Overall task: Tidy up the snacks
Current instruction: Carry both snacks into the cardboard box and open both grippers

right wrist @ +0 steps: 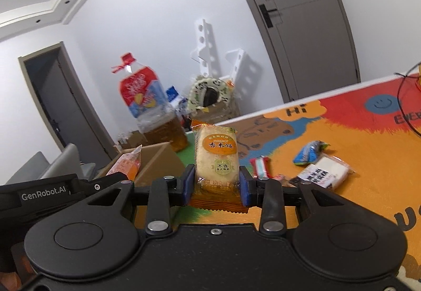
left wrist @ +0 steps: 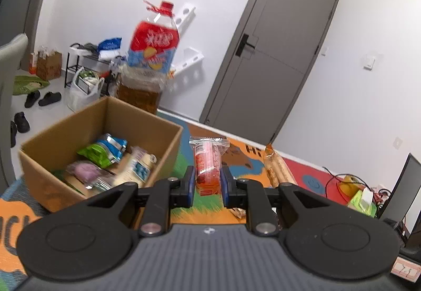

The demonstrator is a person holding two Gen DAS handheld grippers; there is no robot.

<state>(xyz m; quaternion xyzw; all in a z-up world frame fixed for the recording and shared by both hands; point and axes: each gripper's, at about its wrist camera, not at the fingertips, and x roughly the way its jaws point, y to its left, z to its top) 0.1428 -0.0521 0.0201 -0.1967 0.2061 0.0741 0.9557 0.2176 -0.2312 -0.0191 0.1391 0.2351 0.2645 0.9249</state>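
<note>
Left wrist view: both claws loaded, snacks on the way to the box.

Left claw (left wrist: 208, 183) clamped on a red-and-white packet (left wrist: 208, 164), held upright just right of the open cardboard box (left wrist: 163, 138), already part filled with pouches. Right claw (right wrist: 216, 181) pinching a pale rice-cracker pack (right wrist: 216, 156), orange label forward, above the tabletop (right wrist: 368, 159). Transport step, by the look of it. Next: swing over the rim, then release. More wrapped snacks (right wrist: 310, 155) waiting on the mat. Crinkly wrappers, likely to slip.
</note>
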